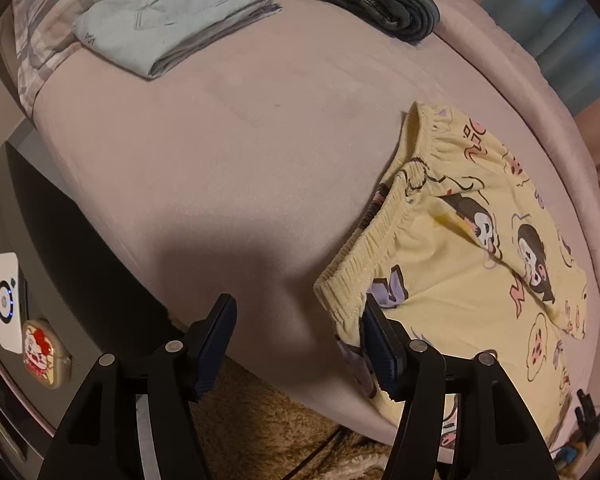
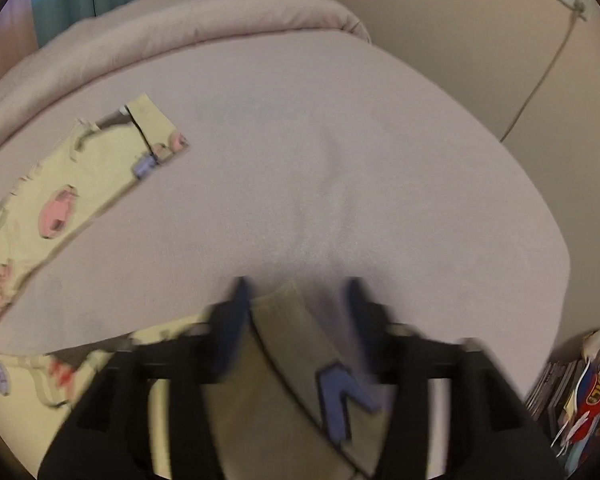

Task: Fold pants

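Yellow cartoon-print pants (image 1: 460, 264) lie spread on a pinkish-grey bed sheet (image 1: 220, 140), waistband toward the middle of the bed. My left gripper (image 1: 298, 340) stands open at the bed's near edge. Its right finger (image 1: 380, 348) sits beside the waistband's near corner, and nothing is pinched. In the blurred right wrist view the pants (image 2: 60, 184) stretch away at the left. One leg end (image 2: 288, 360) lies between the spread fingers of my right gripper (image 2: 298, 308), which is open over the sheet (image 2: 340, 160).
Folded light-blue jeans (image 1: 172, 16) and a dark folded garment (image 1: 380, 0) rest at the far side of the bed. A rolled blanket (image 2: 220, 12) lines the far edge. A brown shaggy rug (image 1: 260, 420) lies below. Books and a shoe (image 2: 580, 392) sit by the wall.
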`<state>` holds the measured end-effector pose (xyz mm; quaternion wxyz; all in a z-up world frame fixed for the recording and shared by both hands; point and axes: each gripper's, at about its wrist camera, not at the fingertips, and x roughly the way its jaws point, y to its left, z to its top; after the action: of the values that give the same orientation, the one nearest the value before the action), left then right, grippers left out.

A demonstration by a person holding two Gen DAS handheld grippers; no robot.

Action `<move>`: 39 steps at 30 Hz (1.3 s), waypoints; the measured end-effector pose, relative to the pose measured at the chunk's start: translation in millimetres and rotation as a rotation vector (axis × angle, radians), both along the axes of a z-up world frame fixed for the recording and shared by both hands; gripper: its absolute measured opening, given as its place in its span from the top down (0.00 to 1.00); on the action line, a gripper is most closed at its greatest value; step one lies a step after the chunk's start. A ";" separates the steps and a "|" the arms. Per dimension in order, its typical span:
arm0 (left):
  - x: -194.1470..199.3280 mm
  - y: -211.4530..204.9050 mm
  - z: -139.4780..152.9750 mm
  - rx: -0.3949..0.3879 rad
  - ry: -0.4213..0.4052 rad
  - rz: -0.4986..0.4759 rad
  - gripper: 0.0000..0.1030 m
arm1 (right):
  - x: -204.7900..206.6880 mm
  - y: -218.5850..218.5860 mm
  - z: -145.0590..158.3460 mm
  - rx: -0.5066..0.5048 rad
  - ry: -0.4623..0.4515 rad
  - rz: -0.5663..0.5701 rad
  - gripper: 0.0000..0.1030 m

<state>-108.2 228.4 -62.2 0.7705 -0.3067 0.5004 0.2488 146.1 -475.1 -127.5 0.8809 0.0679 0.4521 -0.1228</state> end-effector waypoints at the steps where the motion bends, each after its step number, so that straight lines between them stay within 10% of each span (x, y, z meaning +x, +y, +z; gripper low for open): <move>1: 0.0 0.0 0.9 0.003 0.002 -0.003 0.39 | -6.1 5.7 5.5 0.015 -0.013 0.030 0.31; 19: -18.5 28.9 7.6 -0.143 -0.075 -0.031 0.33 | -56.3 42.9 -44.8 0.067 0.074 0.060 0.15; 25: -28.7 60.6 27.9 0.089 -0.023 0.091 0.33 | -52.3 59.3 -37.2 0.013 0.092 0.076 0.17; 39: 97.8 34.1 53.1 0.095 -0.161 -0.171 0.33 | -43.7 56.7 -23.5 0.091 0.154 0.123 0.20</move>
<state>-10.4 262.5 -9.1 0.8402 -0.2449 0.4491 0.1801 102.4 -418.4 -151.0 0.8455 0.0702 0.5268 -0.0527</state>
